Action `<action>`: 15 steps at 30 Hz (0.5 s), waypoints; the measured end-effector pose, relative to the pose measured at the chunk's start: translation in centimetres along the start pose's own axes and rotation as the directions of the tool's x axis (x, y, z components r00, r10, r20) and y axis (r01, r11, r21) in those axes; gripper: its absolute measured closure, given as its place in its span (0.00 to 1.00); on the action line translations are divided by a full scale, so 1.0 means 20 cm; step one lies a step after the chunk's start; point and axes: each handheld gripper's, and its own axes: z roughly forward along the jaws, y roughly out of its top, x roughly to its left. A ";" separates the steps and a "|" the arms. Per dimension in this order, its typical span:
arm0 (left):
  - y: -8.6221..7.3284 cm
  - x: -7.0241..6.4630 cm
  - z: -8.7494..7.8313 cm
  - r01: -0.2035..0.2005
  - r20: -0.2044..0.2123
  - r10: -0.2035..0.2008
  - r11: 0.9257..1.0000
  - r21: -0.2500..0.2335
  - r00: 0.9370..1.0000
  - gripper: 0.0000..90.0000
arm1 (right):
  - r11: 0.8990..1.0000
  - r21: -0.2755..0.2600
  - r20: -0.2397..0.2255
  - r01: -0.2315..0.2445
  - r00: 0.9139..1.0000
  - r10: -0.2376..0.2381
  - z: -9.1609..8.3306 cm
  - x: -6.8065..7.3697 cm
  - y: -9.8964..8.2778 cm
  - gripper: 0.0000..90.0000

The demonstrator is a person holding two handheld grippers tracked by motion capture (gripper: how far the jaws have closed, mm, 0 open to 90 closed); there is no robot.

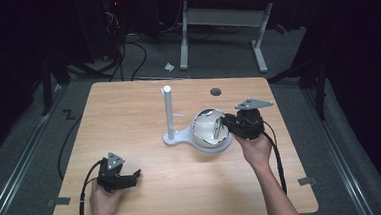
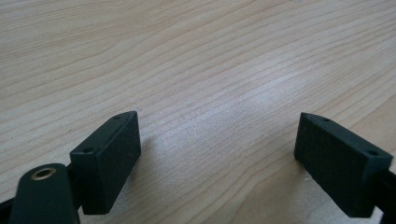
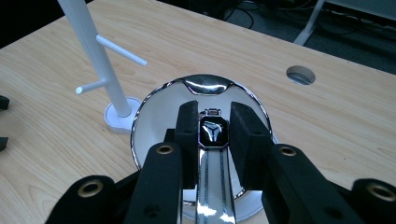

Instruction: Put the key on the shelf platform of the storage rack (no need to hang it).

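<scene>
- Pale wood grain runs across the table (image 1: 129, 121) under both my hands, with a round cable hole (image 1: 215, 92) near its far edge.
- My left gripper (image 1: 130, 179) rests low at the near left of the table, seen from above with my hand (image 1: 104, 198) behind it and its cable (image 1: 83, 194) looping off toward the near edge.
- In the left gripper view its two black jaws stand wide apart, released, with bare wood (image 2: 210, 93) between them and nothing held.
- My right gripper (image 1: 223, 124) sits to the right of centre, its grey three-cornered plate (image 1: 253, 104) on top, my right hand (image 1: 255, 148) wrapped round the body.
- Its tips reach over the shiny chrome bowl (image 1: 207, 131), which rests on the rounded white base (image 1: 180, 137) of a stand.
- In the right gripper view the jaws are drawn close together on either side of a chrome handle or strip (image 3: 214, 186) that runs up to a dark, angular emblem piece (image 3: 213, 132). They look clenched on it, though I cannot see for certain that the pads touch the metal.
- That bowl (image 3: 154, 116) is mirror-bright and reflects the room, so its inner shape is hard to read.
- A white post (image 1: 168, 111) rises upright from the same base just left of the bowl. In the right gripper view the post (image 3: 93, 51) carries two short white pegs (image 3: 122, 50) sticking out sideways at different heights.
- My two grippers are well apart, the left one near me, the right one farther in by the stand.
</scene>
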 end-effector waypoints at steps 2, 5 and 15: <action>0.00 0.00 0.00 0.000 0.000 0.000 1.000 0.000 1.000 0.17 | 1.000 0.002 -0.001 0.000 1.000 0.000 0.01 0.00 0.00 0.82; 0.00 0.00 0.00 0.000 0.000 0.000 1.000 0.000 1.000 0.17 | 1.000 0.009 -0.001 0.001 1.000 -0.001 0.02 0.00 0.00 0.82; 0.00 0.00 0.00 0.000 0.000 0.000 1.000 0.000 1.000 0.17 | 1.000 0.025 -0.004 0.005 1.000 -0.005 0.07 0.00 -0.01 0.82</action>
